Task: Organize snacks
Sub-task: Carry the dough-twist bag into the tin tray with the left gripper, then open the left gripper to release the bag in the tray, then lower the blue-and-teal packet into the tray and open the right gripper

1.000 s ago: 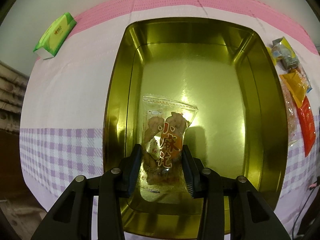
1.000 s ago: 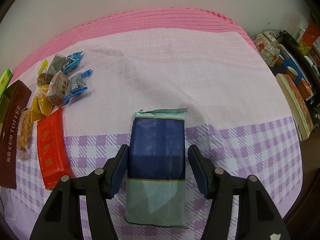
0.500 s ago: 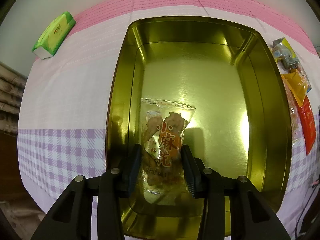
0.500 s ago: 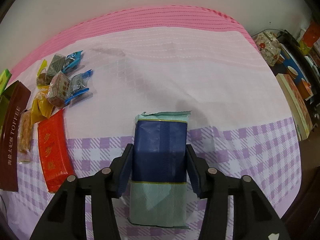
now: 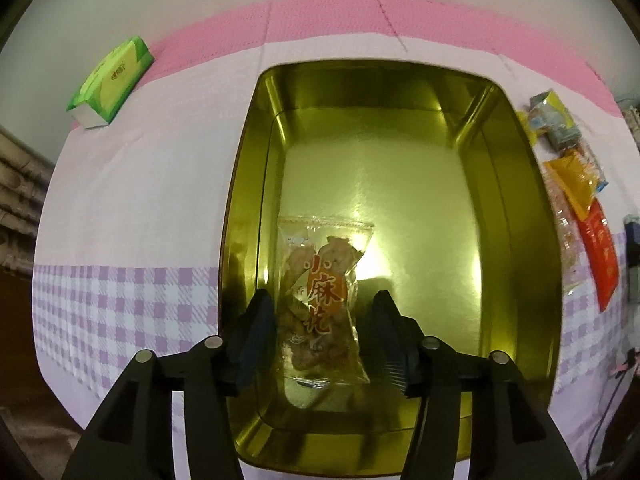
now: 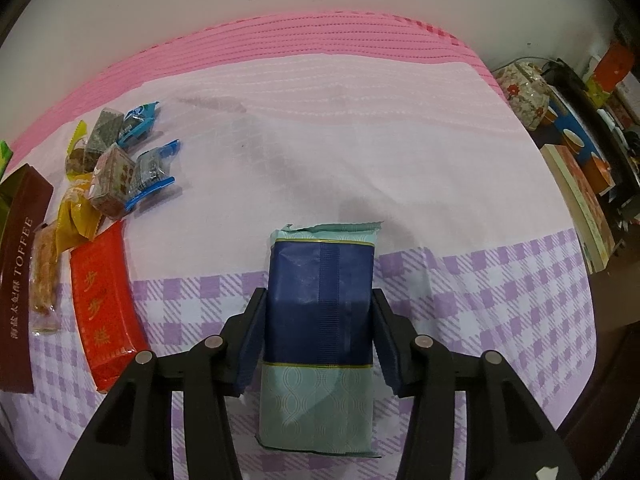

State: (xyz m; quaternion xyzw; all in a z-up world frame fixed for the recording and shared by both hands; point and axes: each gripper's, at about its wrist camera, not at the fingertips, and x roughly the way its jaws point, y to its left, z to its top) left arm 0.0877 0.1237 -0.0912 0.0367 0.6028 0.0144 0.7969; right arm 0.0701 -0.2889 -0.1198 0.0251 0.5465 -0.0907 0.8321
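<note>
In the left wrist view a clear bag of fried twists (image 5: 320,304) lies on the floor of the gold tin (image 5: 516,208), near its front left. My left gripper (image 5: 322,312) is open, its pads a little apart from the bag on both sides. In the right wrist view my right gripper (image 6: 320,320) is shut on a dark blue and pale green packet (image 6: 320,304), which sits on or just above the checked tablecloth (image 6: 480,288). A pile of loose snacks lies to the left: a red pack (image 6: 104,304), small wrapped sweets (image 6: 120,160) and a yellow pack (image 6: 76,216).
A brown TOFFEE lid or box (image 6: 18,280) lies at the far left of the right wrist view. A green tissue pack (image 5: 112,80) lies at the back left of the table. Books and cups stand on a side shelf (image 6: 580,184) at the right.
My left gripper has opened, let go of the bag of twists and drawn back. My right gripper has closed onto the blue packet.
</note>
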